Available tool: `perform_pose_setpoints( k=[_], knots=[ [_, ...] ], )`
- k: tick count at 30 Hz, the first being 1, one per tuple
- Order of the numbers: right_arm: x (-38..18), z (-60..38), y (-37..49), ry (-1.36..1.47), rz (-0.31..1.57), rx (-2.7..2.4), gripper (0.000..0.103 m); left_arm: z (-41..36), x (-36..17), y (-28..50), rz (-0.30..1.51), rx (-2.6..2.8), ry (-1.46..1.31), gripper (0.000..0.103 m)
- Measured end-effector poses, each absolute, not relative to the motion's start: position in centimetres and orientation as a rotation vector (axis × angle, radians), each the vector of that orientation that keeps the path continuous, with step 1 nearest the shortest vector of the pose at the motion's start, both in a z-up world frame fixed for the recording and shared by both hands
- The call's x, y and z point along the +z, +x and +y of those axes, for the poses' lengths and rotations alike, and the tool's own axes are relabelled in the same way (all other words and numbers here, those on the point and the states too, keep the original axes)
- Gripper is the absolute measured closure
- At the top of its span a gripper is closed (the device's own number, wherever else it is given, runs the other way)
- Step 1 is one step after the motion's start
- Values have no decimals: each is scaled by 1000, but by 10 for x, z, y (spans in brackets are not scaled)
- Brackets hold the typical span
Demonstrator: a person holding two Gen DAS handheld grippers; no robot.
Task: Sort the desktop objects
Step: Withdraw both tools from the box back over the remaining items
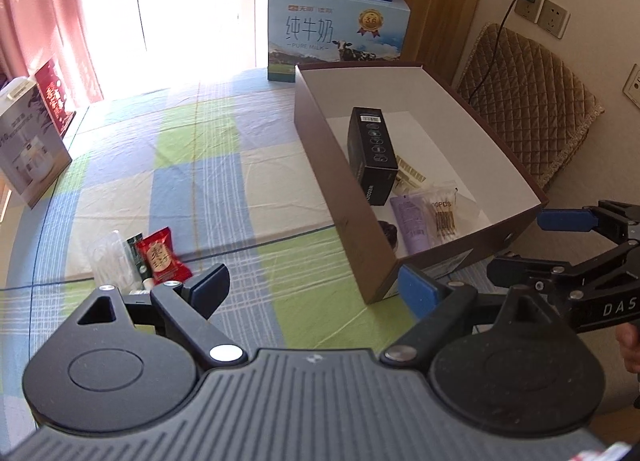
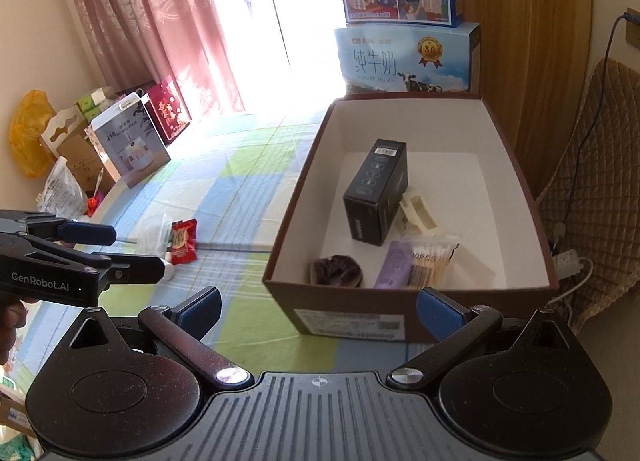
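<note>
A brown box [image 1: 352,217] [image 2: 360,303] with a white inside stands on the checked tablecloth. It holds a black carton [image 1: 372,157] [image 2: 376,197], a cream clip [image 1: 410,175] [image 2: 418,211], a purple tube [image 1: 412,225] [image 2: 394,265], a bag of cotton swabs [image 1: 444,213] [image 2: 430,261] and a dark scrunchie [image 2: 336,271]. Left of the box lie a red snack packet [image 1: 162,257] [image 2: 184,241], a clear plastic pack [image 1: 110,259] [image 2: 154,227] and a dark green tube [image 1: 138,257]. My left gripper [image 1: 314,291] [image 2: 120,249] hovers open and empty beside the packet. My right gripper [image 2: 320,311] [image 1: 536,243] is open and empty before the box's near wall.
Stacked milk cartons [image 1: 338,33] [image 2: 404,61] stand behind the box. A grey appliance box [image 1: 28,145] [image 2: 128,149] and a red gift box [image 1: 52,97] [image 2: 168,111] line the table's left side. A quilted chair cushion [image 1: 528,101] is at right, pink curtains [image 2: 132,21] at back left.
</note>
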State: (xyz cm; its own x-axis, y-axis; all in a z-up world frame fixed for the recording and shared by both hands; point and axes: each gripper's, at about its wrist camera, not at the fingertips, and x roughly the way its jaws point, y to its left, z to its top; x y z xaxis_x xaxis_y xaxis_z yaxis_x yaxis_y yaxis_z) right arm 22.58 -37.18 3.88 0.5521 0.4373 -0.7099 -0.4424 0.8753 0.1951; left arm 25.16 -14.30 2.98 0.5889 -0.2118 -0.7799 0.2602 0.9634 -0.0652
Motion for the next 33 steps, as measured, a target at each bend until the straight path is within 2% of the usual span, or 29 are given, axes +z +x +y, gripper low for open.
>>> perform_pose_setpoints(
  k=[33],
  knots=[
    [-8,-270,188,-63,993,603,2,-35,-6,206,993,-140,-7,14]
  ],
)
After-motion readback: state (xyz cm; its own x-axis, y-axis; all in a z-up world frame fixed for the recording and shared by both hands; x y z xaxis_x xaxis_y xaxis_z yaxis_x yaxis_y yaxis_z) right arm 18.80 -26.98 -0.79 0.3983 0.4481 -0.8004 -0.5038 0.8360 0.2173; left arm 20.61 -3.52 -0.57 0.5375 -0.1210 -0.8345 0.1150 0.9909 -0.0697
